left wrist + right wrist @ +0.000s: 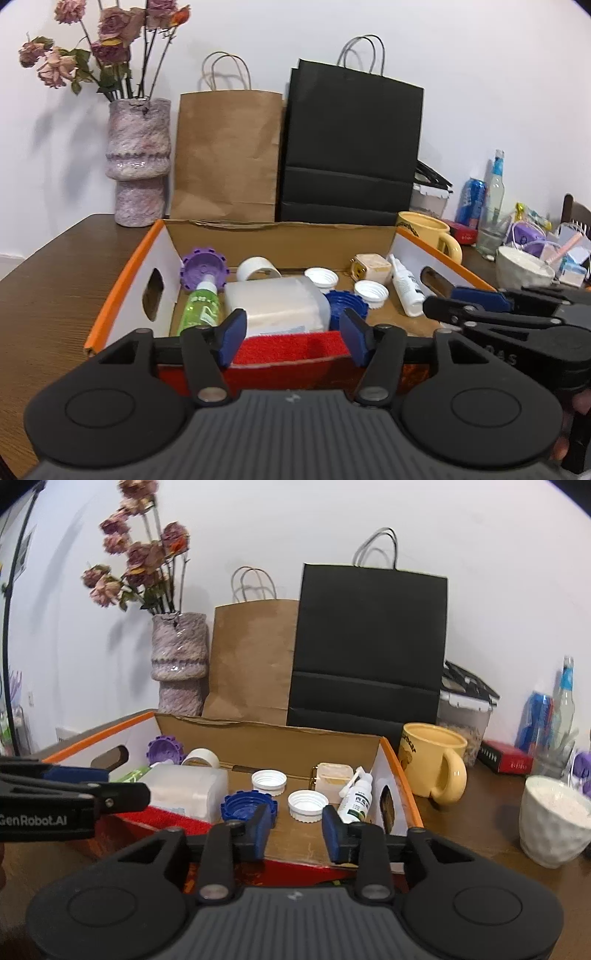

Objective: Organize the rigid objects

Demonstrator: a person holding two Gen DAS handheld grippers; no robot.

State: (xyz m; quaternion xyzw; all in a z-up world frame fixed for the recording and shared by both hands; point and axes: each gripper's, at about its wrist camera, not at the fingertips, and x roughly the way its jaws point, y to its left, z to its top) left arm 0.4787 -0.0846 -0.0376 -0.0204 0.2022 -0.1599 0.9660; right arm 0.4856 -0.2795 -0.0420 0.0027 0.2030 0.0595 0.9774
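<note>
An orange-rimmed cardboard box (122, 273) (402, 775) sits in front of both grippers. It holds a purple toothed lid (203, 271), a green spray bottle (201, 306), a tape roll (256, 269), a translucent white container (277, 304) (188, 790), a blue cap (243, 806), two white caps (306, 803) (269, 781), a beige tub (332, 775) and a small white spray bottle (356, 799). My left gripper (294, 338) is open at the box's red near flap (288, 349), its pads on either side of it and not pressing. My right gripper (298, 830) is open over the near edge with nothing between its pads.
Behind the box stand a vase of dried roses (138, 166), a brown paper bag (225, 155) and a black paper bag (351, 147). A yellow mug (432, 760), a white cup (554, 819), a can and bottles (495, 192) crowd the table to the right.
</note>
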